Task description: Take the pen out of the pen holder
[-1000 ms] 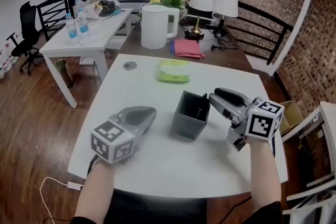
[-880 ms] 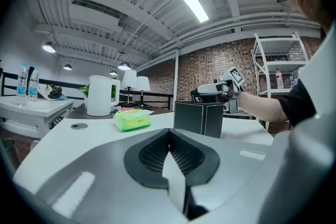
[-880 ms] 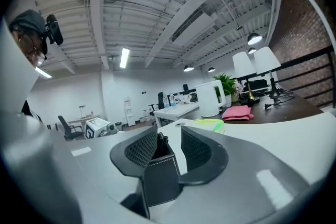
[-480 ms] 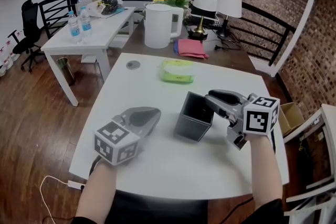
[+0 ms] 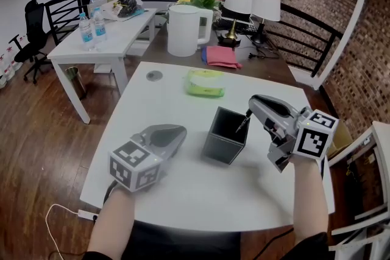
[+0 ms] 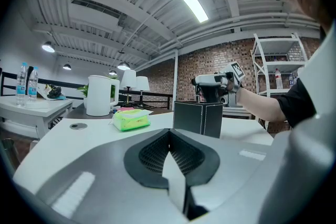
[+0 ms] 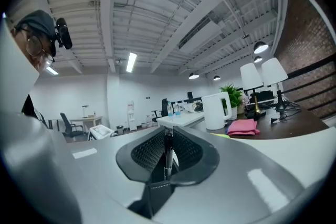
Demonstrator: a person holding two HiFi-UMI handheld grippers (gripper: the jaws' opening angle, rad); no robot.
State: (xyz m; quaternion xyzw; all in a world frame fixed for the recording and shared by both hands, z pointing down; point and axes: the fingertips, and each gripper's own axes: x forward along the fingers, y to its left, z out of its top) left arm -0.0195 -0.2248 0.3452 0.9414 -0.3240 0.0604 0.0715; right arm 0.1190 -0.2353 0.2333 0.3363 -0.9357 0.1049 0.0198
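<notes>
A dark square pen holder (image 5: 224,137) stands upright in the middle of the white table (image 5: 183,192). My right gripper (image 5: 250,111) hovers over the holder's right rim, its jaws closing on a thin dark pen (image 5: 242,123) whose lower end still points into the holder. In the right gripper view the pen (image 7: 168,157) stands upright, pinched between the pads of the gripper (image 7: 168,136). My left gripper (image 5: 177,131) rests on the table left of the holder, shut and empty. The left gripper view shows the holder (image 6: 205,118) ahead with the right gripper (image 6: 210,81) above it.
A green tissue pack (image 5: 205,83) and a small round cap (image 5: 154,75) lie at the table's far side. Behind it are a white jug (image 5: 184,30), a pink cloth (image 5: 221,56), two lamps (image 5: 253,6) and a side table with water bottles (image 5: 91,27).
My right gripper closed on the pen inside the holder and rose up and to the right, drawing the pen partly out. The left gripper stayed put.
</notes>
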